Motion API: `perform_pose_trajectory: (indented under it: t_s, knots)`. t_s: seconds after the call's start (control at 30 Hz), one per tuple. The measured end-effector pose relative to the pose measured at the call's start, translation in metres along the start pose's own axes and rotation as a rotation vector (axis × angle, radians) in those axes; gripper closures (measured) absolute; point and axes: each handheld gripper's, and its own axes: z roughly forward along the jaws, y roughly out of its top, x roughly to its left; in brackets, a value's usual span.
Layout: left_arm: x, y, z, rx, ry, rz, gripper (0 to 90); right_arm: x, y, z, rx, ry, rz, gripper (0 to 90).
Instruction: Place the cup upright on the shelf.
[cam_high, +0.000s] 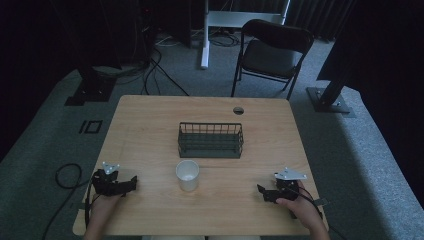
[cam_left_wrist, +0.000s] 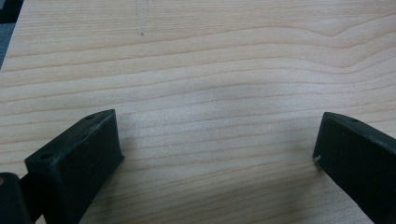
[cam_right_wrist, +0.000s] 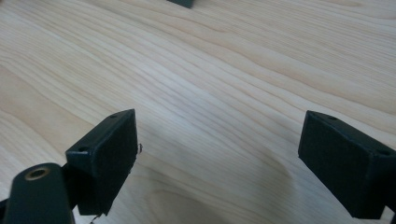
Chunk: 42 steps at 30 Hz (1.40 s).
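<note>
Wide-apart left hand-held gripper (cam_left_wrist: 217, 154), forearms cropped

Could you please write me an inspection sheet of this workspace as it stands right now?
Surface: wooden table, pale grain, round grommet hole near the far edge.
Job's things: white cup, upright, apart from the dark wire basket behind it; basket looks empty.
Clutter: nothing seen.
Grippers: left gripper and right gripper low at the near corners, jaws wide apart, holding nothing.
Cables: one trails from each gripper; a loop lies on the floor; more by the far stands.
Surroundings: black folding chair, grey carpet, dark curtains.
</note>
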Motion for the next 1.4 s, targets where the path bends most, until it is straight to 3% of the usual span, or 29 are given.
perform_pose_trajectory:
  t_s: [1.4]
  knots:
    - [0.000,0.000,0.000,0.000,0.000,0.000,0.9,0.064,0.035,0.032,-0.032,0.174,-0.115,11.7]
